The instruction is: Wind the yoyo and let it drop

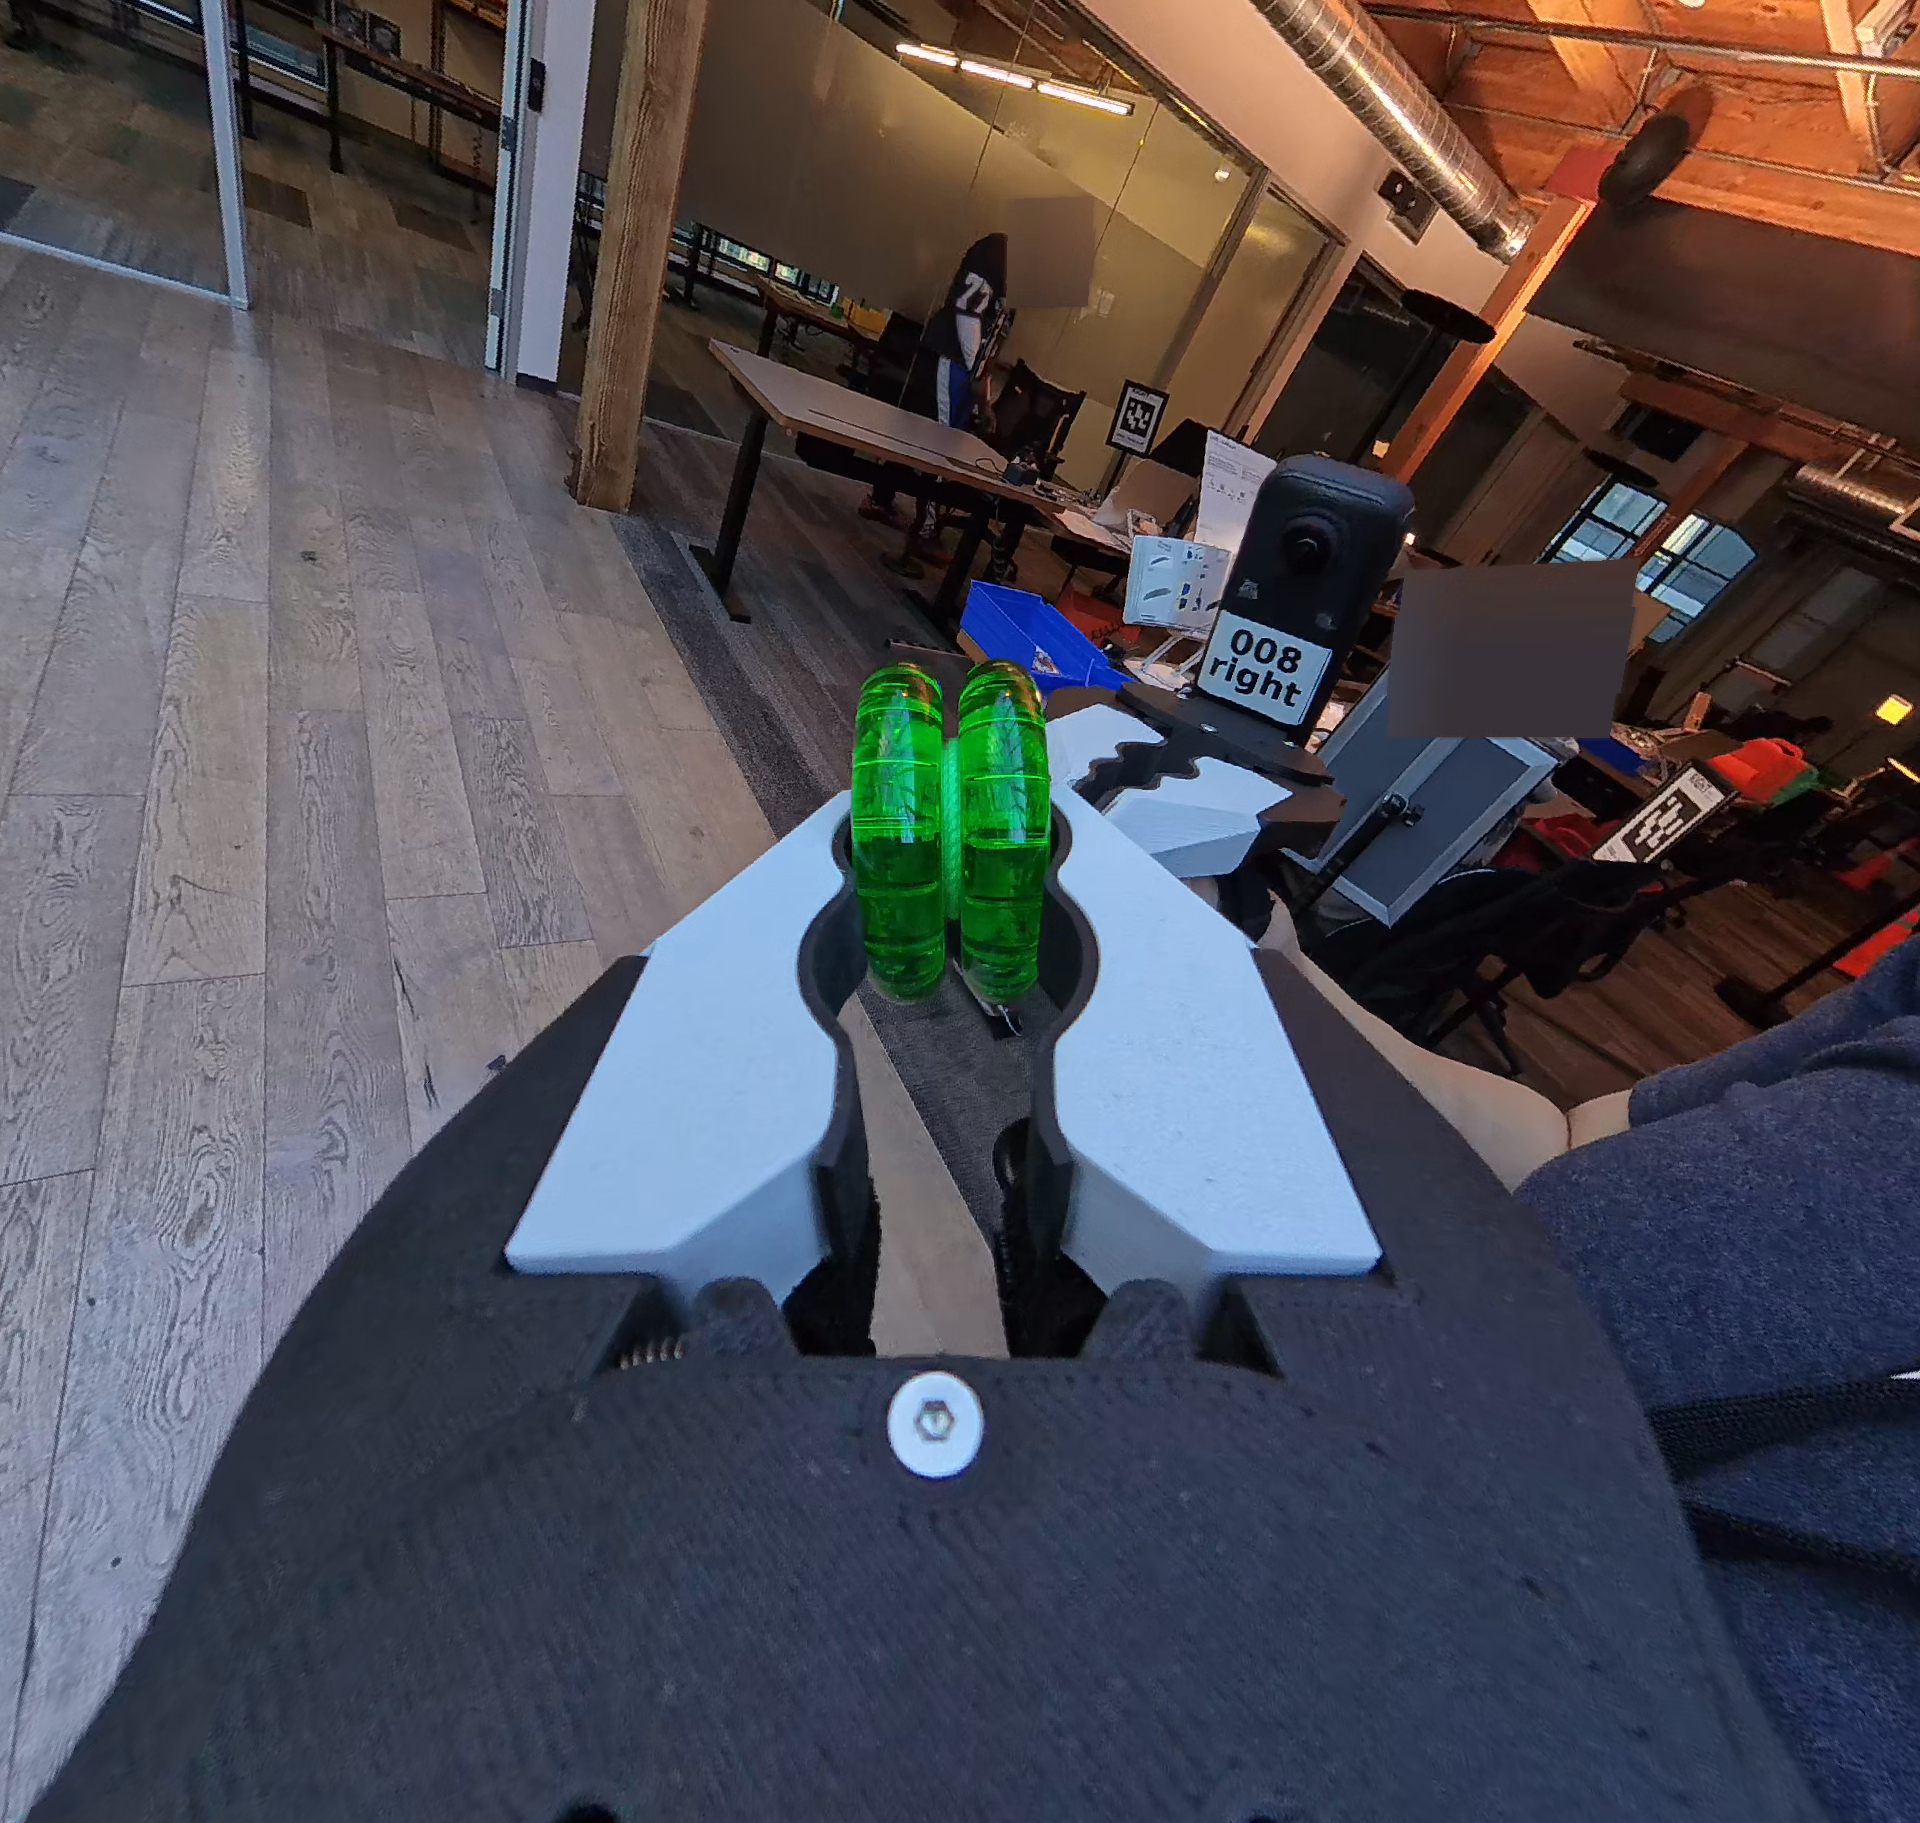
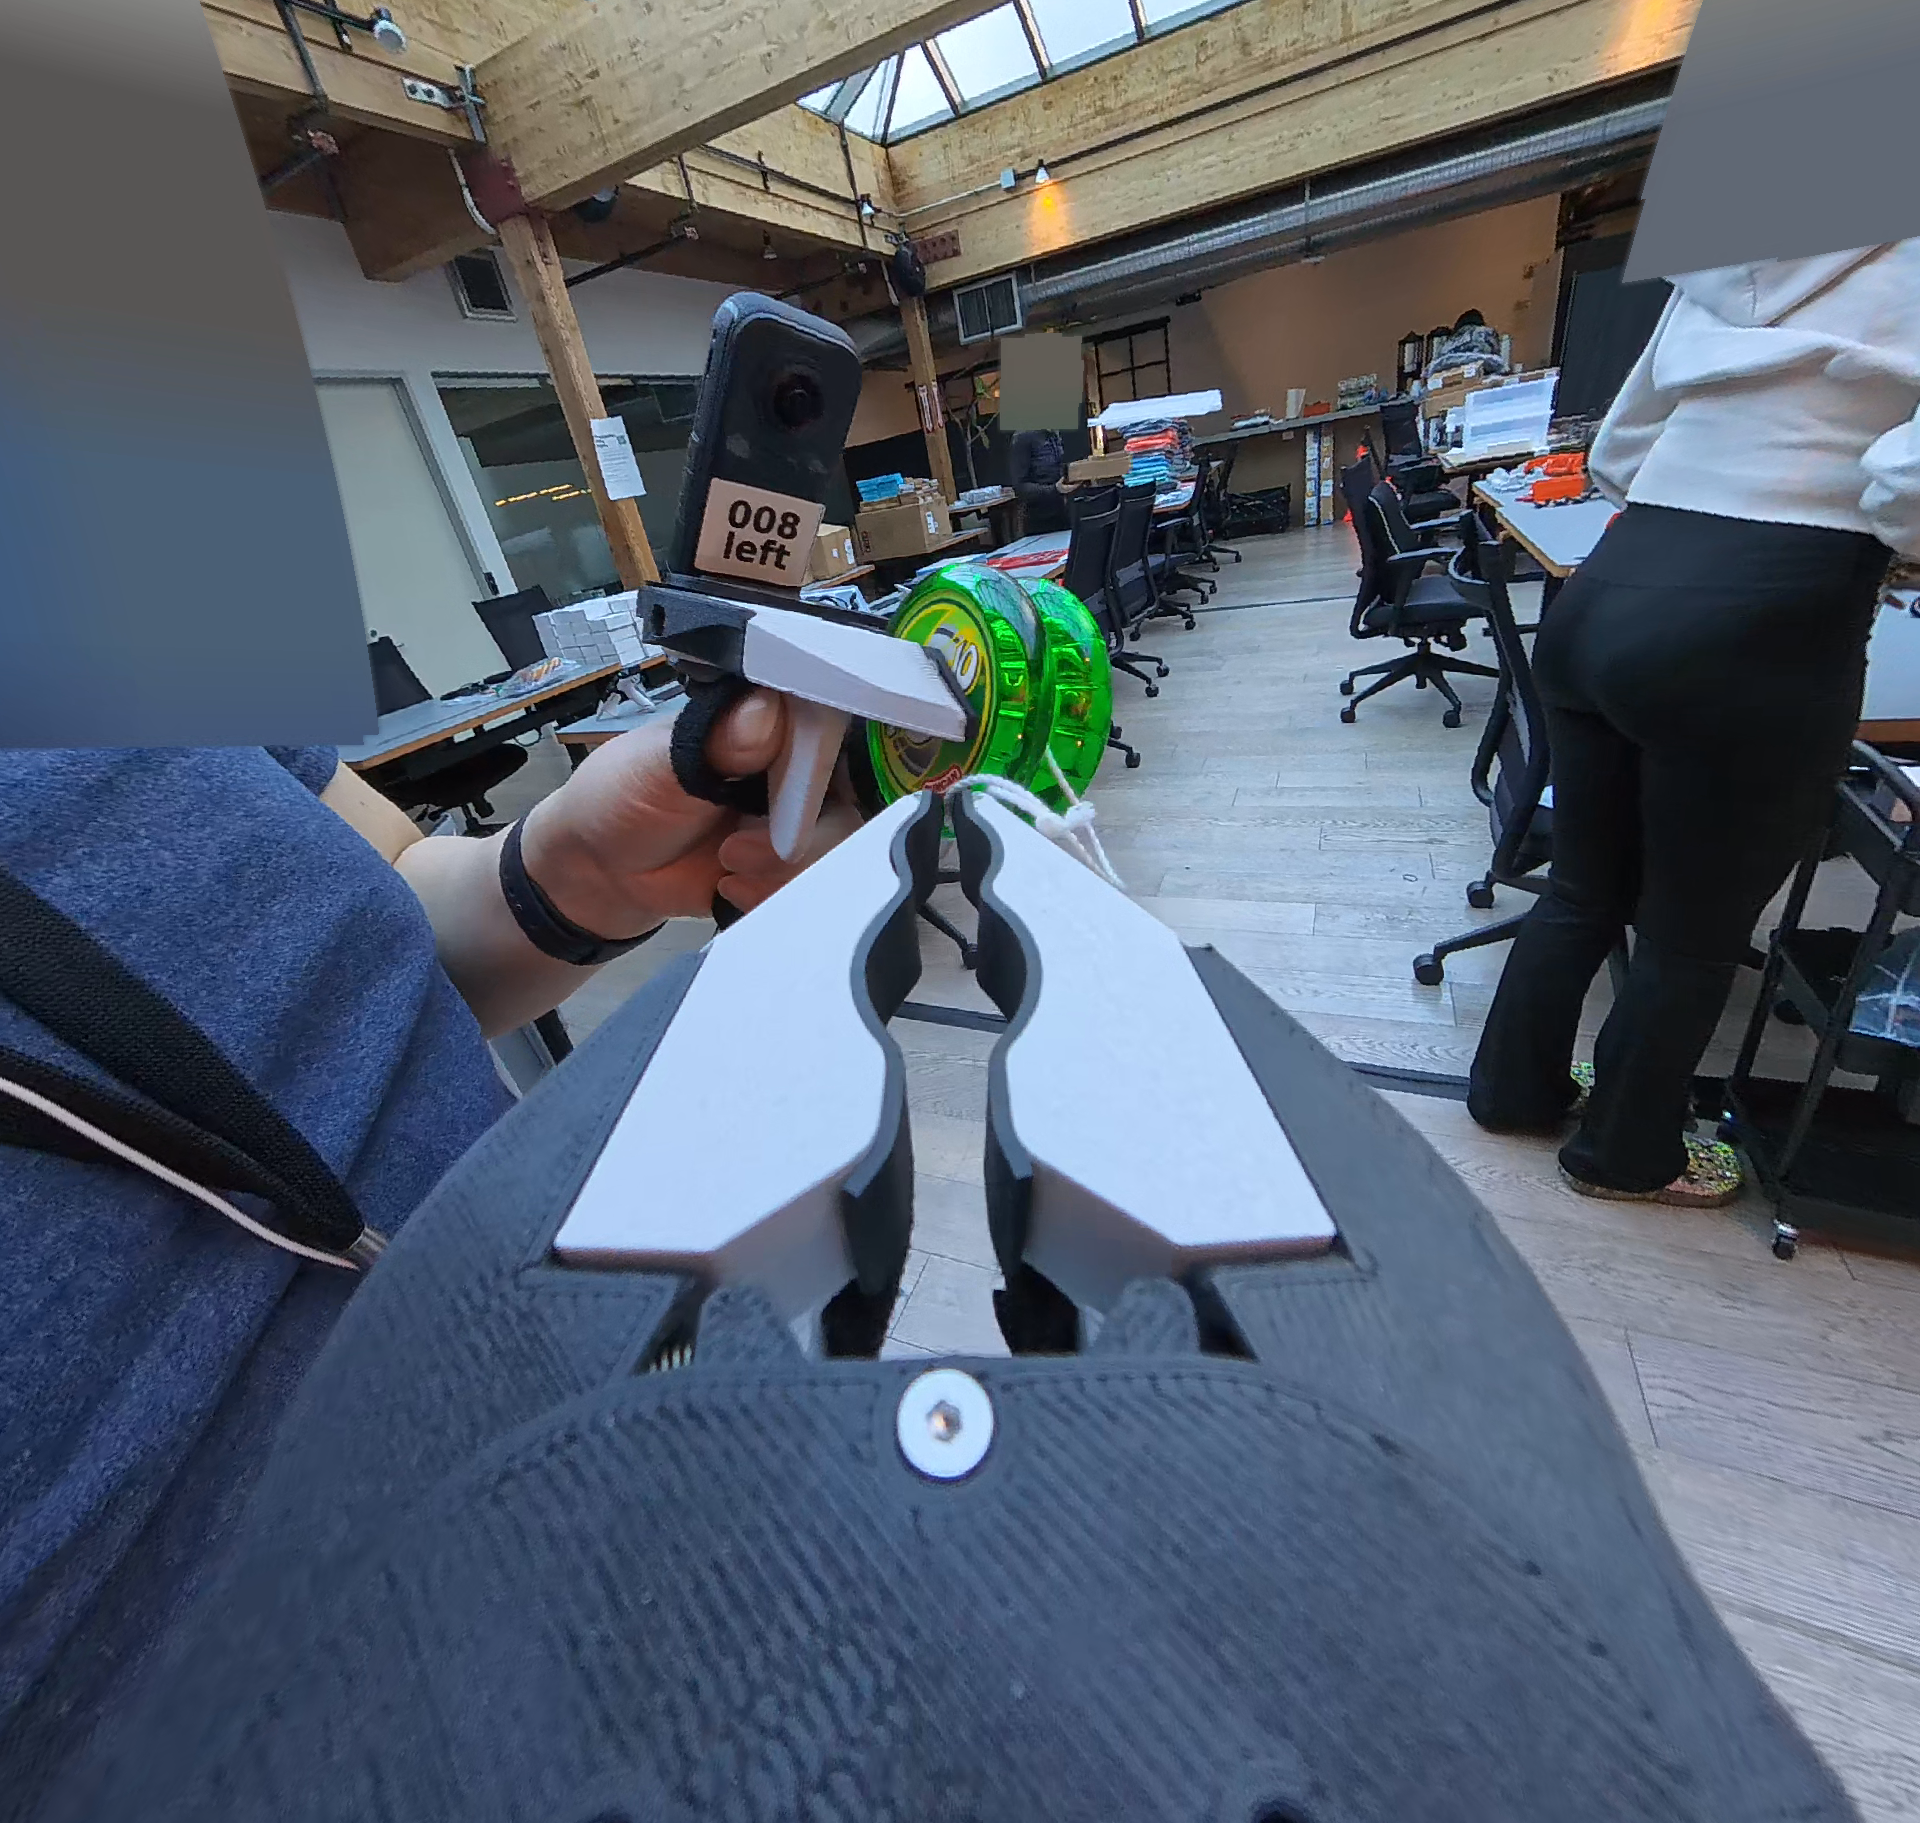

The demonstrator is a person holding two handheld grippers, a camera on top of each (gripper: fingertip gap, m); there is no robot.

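1. Left tongs point(image 1: 951, 874) pinching the green yoyo point(image 1: 948, 828) by its two flat faces, rim edge-on, wound string showing in the groove.
2. Right tongs point(image 2: 951, 812) pressed together on the white string point(image 2: 1023, 805) just below the yoyo point(image 2: 992, 698).
3. Held in mid-air above the wood floor point(image 2: 1299, 838).
4. Farther off, office chairs point(image 2: 1403, 599) and a standing person point(image 2: 1704, 693).

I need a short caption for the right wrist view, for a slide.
Right gripper pinches the white string of a translucent green plastic yoyo clamped in the left gripper.
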